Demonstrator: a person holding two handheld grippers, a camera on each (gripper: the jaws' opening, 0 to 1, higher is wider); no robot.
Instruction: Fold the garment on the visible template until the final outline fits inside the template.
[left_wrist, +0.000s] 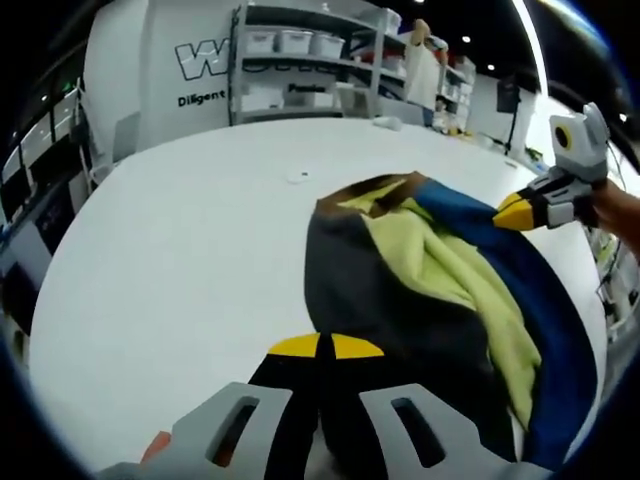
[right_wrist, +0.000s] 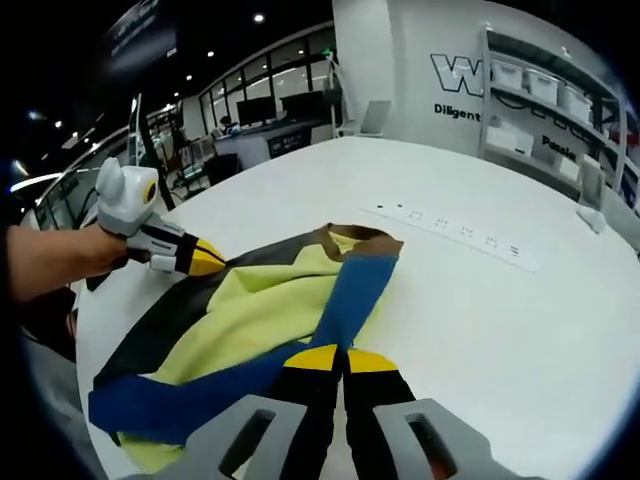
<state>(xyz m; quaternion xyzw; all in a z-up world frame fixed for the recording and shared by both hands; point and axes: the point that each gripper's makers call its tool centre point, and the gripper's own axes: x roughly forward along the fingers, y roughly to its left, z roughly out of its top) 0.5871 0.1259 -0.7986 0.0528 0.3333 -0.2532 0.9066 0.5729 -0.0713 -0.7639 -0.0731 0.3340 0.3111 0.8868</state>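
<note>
The garment (left_wrist: 420, 290) lies spread on the white tabletop (left_wrist: 180, 250), pinched at opposite edges by my left hand-held gripper (left_wrist: 318, 347) and right hand-held gripper (right_wrist: 334, 357); I should lift both evenly, keeping the fold straight.

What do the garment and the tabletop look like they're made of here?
The garment looks like soft matte fabric, possibly fleece or knit: its yellow-green, blue and dark panels rumple without shine. The table looks like a hard, smooth white surface, perhaps laminate or painted board; it shows soft ceiling-light sheen, so the exact material stays uncertain.
</note>
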